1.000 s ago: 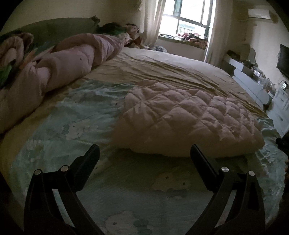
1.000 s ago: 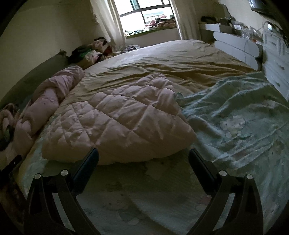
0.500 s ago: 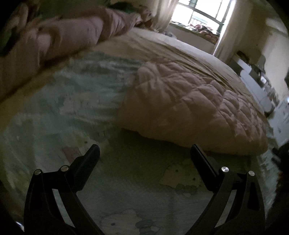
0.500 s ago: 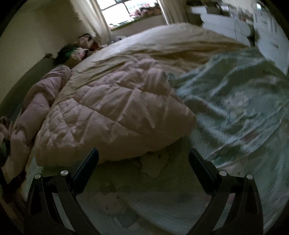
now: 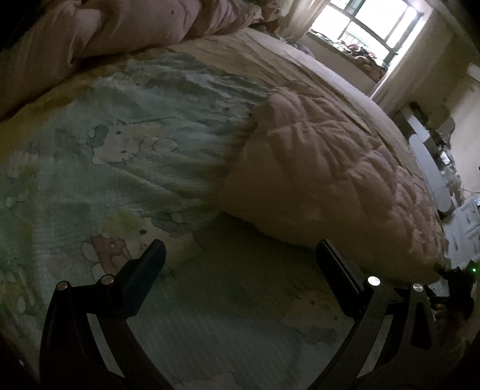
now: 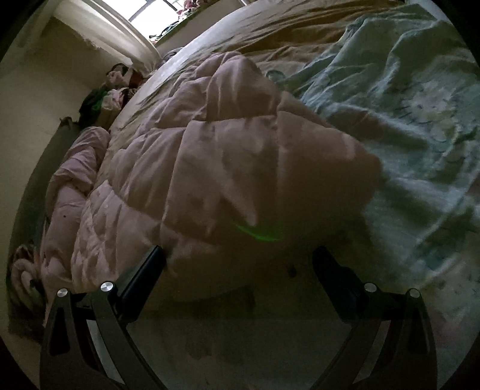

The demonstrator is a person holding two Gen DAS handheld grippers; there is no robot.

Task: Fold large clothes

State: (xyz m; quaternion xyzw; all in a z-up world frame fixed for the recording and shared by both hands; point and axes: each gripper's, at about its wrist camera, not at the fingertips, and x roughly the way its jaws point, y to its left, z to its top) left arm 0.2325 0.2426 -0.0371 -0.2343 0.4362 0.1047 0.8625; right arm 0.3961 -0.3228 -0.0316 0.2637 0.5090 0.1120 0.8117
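Observation:
A pale pink quilted garment (image 5: 324,168) lies folded into a thick pad on the bed; the right wrist view shows it close up (image 6: 228,168). My left gripper (image 5: 240,258) is open, low over the green cartoon-print blanket (image 5: 126,168), just short of the garment's near left edge. My right gripper (image 6: 238,261) is open too, its fingers at the garment's near edge, the left fingertip (image 6: 153,258) touching or almost touching the fabric. Nothing sits between either pair of fingers.
A rolled pink duvet (image 5: 120,33) lies along the bed's far left side. A beige sheet (image 5: 270,57) covers the far half of the bed. A window (image 5: 369,24) and white furniture (image 5: 432,177) stand beyond the bed. The other gripper (image 5: 459,285) shows at the left view's right edge.
Both grippers have dropped lower and moved closer to the garment's near edge, tilting as they went. Both stay open. The garment has not moved.

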